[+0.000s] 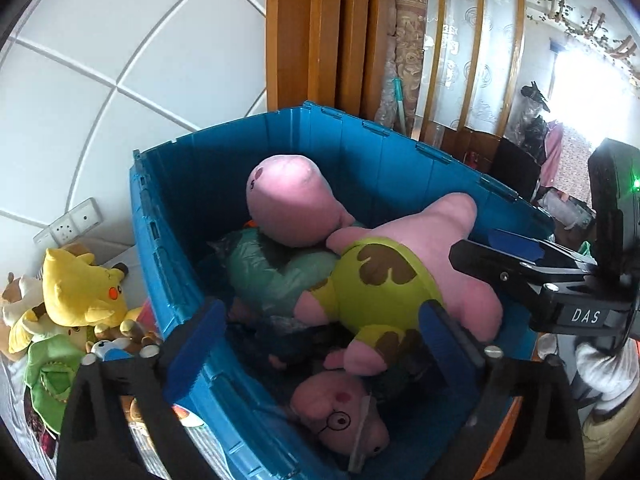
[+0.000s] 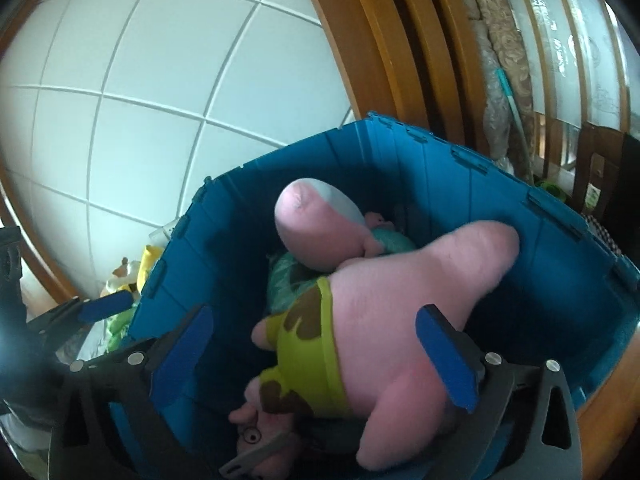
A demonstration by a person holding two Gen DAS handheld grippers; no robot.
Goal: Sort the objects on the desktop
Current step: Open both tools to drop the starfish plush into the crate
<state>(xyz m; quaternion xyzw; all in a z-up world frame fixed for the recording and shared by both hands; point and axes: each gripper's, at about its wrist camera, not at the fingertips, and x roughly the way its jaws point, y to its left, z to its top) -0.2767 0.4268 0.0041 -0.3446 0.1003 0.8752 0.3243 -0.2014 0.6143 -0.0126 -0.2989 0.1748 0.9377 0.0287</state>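
While both jaws stood wide and empty | pink star plush (image 2: 400, 312) was seen lying atop toys in blue crate (image 1: 168, 216) | next plush should be gripped mid-body, lifted clear of crate's rim.

A pink starfish plush (image 1: 400, 276) lies atop other toys inside the blue crate (image 1: 176, 208), between spread fingers (image 1: 196, 344).
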